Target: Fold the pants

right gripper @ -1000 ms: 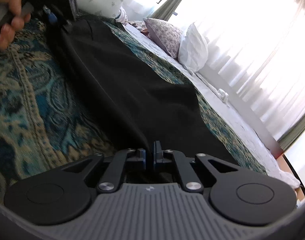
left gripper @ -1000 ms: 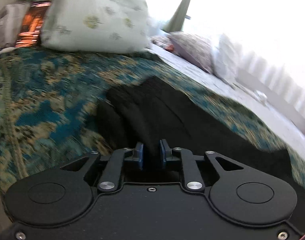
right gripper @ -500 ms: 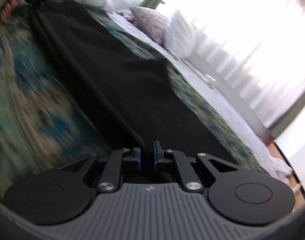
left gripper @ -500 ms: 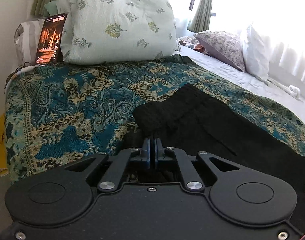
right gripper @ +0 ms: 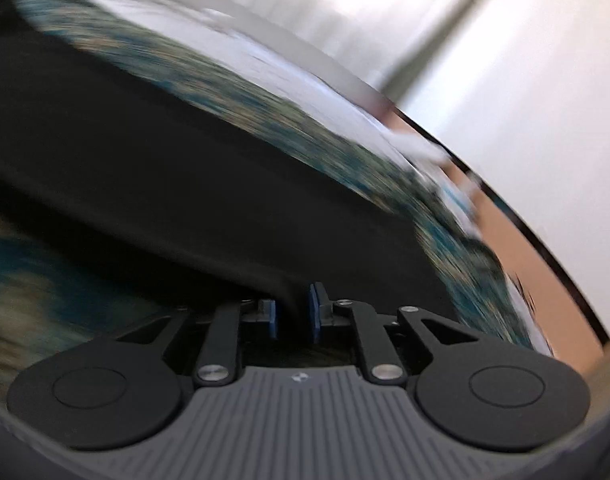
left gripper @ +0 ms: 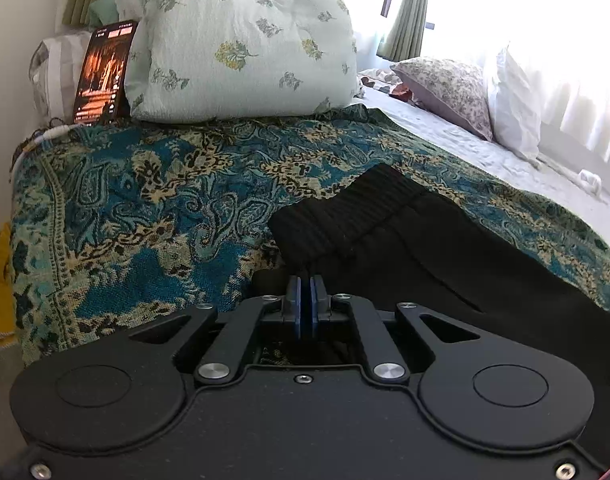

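Now black pants [left gripper: 405, 248] lie flat on paisley bedspread [left gripper: 145, 208], waistband toward floral pillow [left gripper: 241, 40]. Left gripper [left gripper: 305, 300] pinched closed at waistband edge. Right gripper [right gripper: 293, 316] jaws just been opening, fabric fold between, pads apart.

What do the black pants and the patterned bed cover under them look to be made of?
The pants: a soft, matte black fabric, likely knit or fleece; the waistband is ribbed like elastic and the cloth drapes without shine. The bed cover: a thick woven textile, tapestry-like; its teal and cream paisley seems woven in, with a coarse visible weave. Exact fibres can't be told.
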